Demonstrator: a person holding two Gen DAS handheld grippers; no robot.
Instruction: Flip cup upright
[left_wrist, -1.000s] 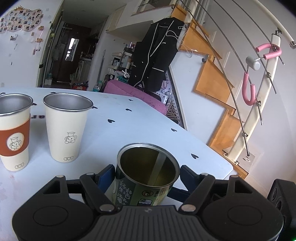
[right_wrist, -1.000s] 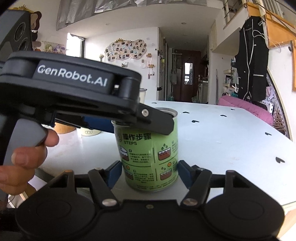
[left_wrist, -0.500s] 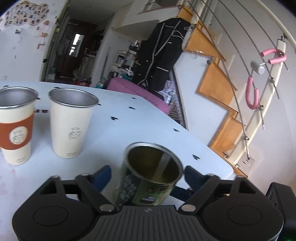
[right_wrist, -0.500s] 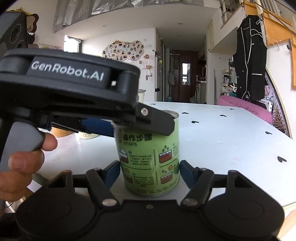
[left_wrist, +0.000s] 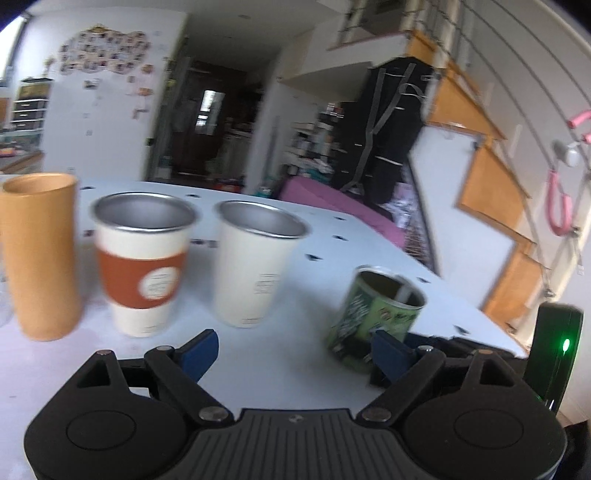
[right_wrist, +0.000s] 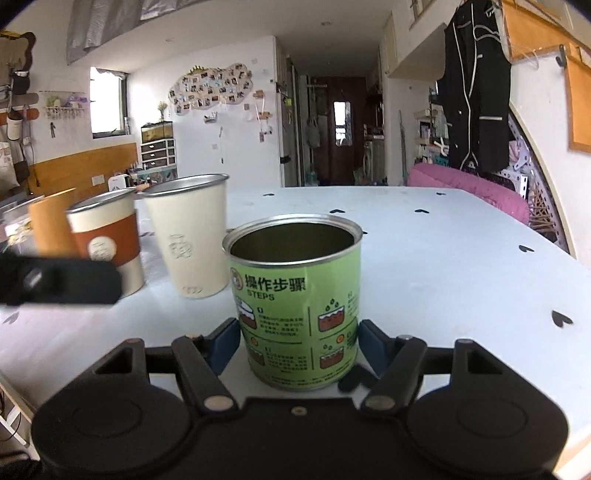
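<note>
left gripper (left_wrist: 291, 349) has let go and swung off the can (right_wrist: 295, 299), jaws apart; right gripper (right_wrist: 297, 341) jaws bracket it, contact unclear; can upright on tabletop (right_wrist: 443, 258), flip looks done.

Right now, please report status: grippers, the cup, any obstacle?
Left gripper open, clear of green cup. Right gripper astride it, grip unclear. Cup upright on table. Cream cup beside.

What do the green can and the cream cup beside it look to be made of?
Green can: likely tinplate, with a glossy printed label and a bare, dull-gold reflective interior. Cream cup: probably steel, judging by its shiny metal rim and grey inside, with a matte cream outer coat.
</note>
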